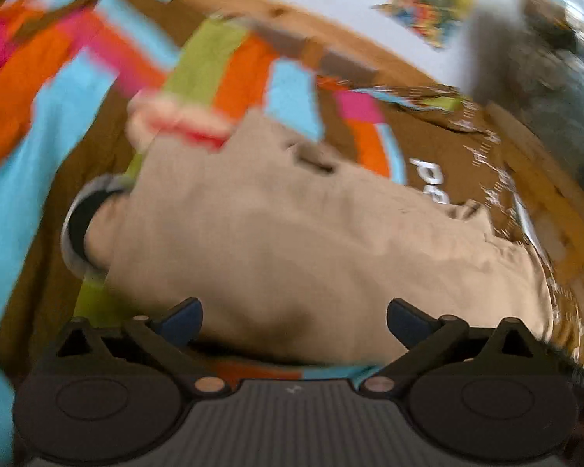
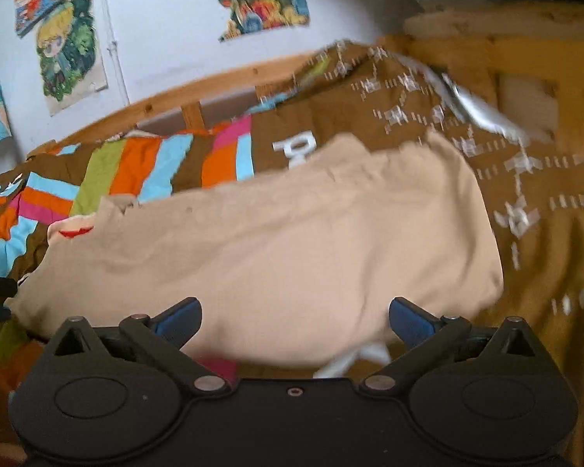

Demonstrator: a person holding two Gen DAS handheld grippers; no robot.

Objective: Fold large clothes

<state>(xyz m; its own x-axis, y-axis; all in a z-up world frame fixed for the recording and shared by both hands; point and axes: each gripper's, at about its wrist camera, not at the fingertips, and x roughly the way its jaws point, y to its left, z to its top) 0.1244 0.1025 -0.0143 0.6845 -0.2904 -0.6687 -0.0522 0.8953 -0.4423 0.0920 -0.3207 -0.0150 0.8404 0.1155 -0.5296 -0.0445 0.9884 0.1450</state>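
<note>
Bed [image 2: 486, 62], brown patterned bedspread [image 2: 545, 233]; beige garment [image 2: 276, 249] lying spread across it.

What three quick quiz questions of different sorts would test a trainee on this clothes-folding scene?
1. True or false: the left gripper is clamped on the beige cotton garment.
2. What does the garment lie on? A) a bare wooden floor B) a brown bedspread with coloured stripes C) a glass table
3. Fill in: the right gripper's jaws stand ____.

Key: 1 false, its jaws are apart; 2 B; 3 open.
</note>
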